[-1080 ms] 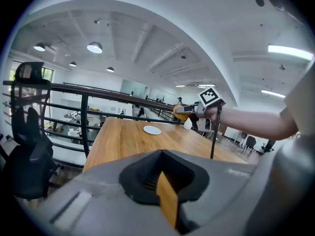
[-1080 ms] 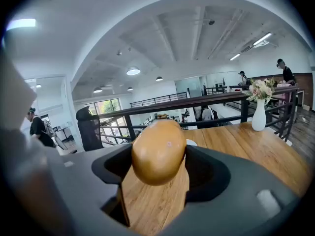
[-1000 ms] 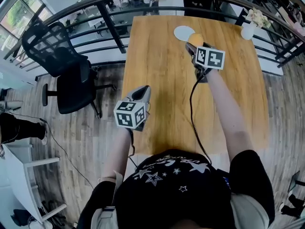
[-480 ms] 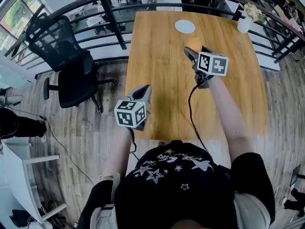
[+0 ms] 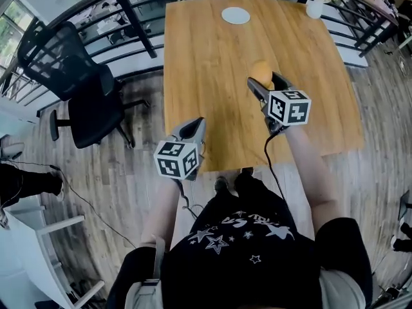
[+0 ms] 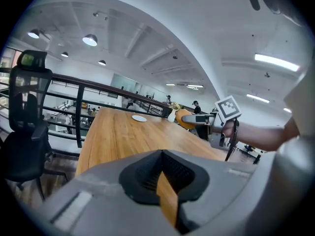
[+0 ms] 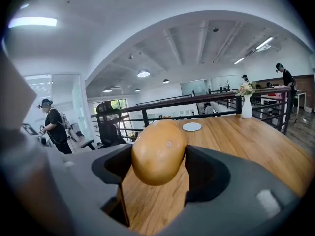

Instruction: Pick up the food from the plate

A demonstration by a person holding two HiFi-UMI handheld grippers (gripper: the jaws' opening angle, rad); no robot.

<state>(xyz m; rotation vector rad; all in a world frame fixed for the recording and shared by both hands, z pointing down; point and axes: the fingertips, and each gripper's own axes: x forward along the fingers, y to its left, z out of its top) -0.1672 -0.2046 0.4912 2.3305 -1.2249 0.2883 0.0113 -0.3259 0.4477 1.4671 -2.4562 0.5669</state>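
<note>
My right gripper (image 5: 261,84) is shut on a rounded golden-brown piece of food (image 5: 261,70), held above the near half of the wooden table (image 5: 206,63). In the right gripper view the food (image 7: 158,152) sits squeezed between both pads. The white plate (image 5: 235,15) lies bare at the table's far edge, well beyond the food. My left gripper (image 5: 193,127) hangs by the table's near left corner, jaws together with nothing in them. From the left gripper view I see the right gripper (image 6: 204,121) with the food (image 6: 183,118) off to the right, and the plate (image 6: 139,118) far away.
A white vase with flowers (image 5: 315,6) stands on the far right corner of the table. A dark railing (image 5: 129,18) runs behind and left of the table. A black office chair (image 5: 77,89) stands on the wood floor to the left.
The right gripper has carried the food back from the plate toward the table's near edge. The left gripper and the person have also drawn back from the table.
</note>
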